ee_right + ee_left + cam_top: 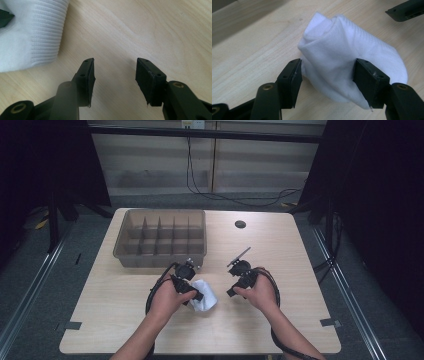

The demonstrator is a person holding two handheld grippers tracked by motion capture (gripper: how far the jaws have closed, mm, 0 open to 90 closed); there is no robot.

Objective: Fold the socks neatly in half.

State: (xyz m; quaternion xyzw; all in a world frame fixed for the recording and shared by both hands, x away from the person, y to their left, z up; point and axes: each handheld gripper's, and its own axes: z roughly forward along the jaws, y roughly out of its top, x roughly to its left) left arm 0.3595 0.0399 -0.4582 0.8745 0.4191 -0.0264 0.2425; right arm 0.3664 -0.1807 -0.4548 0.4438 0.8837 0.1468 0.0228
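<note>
White sock [347, 57] sits between parted left tongs [328, 75]; right tongs [115, 75] apart over bare tabletop [140, 30].

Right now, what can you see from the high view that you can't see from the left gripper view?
High view alone: a grey divided bin at the back of the table, a dark round hole in the tabletop, the person's forearms, and the left hand-held gripper seen from outside.

Left gripper view alone: a close look at the sock's rolled folds and ribbed knit, bulging between that gripper's open pads.

Both: the rolled white sock, the wooden table, and the right hand-held gripper, whose jaws stand open.
</note>
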